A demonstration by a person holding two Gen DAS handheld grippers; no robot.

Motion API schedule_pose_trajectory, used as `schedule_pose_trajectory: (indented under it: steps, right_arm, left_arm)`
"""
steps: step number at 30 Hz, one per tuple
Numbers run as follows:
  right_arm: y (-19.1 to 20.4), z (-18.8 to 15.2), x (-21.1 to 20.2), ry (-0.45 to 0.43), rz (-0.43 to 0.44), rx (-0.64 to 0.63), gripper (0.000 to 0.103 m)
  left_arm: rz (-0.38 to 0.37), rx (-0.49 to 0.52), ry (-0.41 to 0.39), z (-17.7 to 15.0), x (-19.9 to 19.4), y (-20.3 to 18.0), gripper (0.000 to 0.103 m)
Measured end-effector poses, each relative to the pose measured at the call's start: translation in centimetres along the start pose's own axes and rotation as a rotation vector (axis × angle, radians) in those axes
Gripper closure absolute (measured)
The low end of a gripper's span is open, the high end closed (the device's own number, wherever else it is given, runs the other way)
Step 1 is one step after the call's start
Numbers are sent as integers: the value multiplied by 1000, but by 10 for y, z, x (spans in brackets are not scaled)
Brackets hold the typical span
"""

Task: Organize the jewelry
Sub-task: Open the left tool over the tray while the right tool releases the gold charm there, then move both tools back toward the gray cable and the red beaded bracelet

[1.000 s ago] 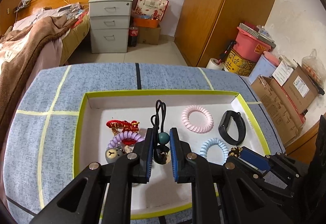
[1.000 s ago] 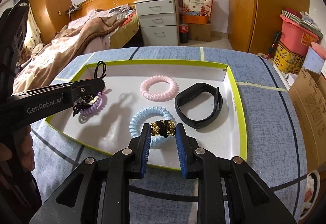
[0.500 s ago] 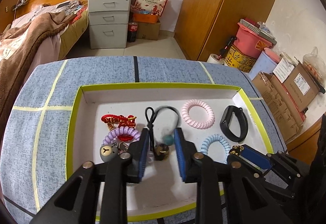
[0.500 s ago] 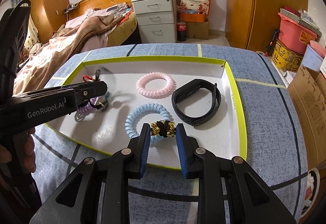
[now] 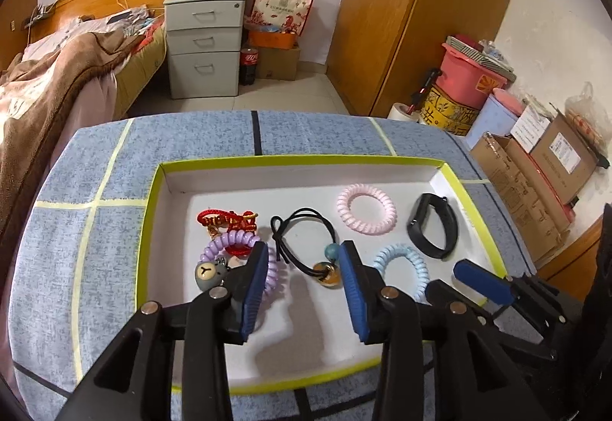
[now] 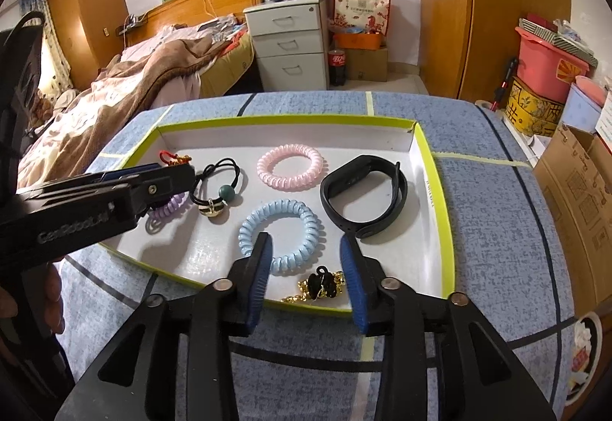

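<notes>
Our left gripper is opening its fingers; the black hair tie with beads lies loose on the tray floor between them, at frame centre. Our right gripper is opening too, the gold-and-black hair tie lying free between its fingers near the tray rim, lower centre. The tray sits on the desk.
</notes>
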State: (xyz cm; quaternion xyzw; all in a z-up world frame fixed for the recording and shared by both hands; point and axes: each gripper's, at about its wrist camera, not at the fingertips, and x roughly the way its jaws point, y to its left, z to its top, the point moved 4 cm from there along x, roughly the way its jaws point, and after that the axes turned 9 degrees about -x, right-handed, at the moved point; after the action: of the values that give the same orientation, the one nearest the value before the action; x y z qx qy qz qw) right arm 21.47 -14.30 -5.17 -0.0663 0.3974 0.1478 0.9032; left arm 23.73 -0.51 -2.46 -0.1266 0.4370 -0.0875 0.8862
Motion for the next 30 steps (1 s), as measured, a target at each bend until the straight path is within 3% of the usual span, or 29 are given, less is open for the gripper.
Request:
schedule_pose_trajectory:
  steps: [13, 23, 30]
  right_arm:
    - [8, -11, -33, -46, -5, 20, 59]
    - [20, -29, -59, -73, -2, 9, 59]
    - [37, -50, -64, -50, 48, -8, 59]
  left_arm:
    - [-8, -21, -40, -15, -42, 6, 58]
    - [3, -32, -68, -43, -74, 18, 57]
    - [13, -50, -89, -63, -96, 31, 57]
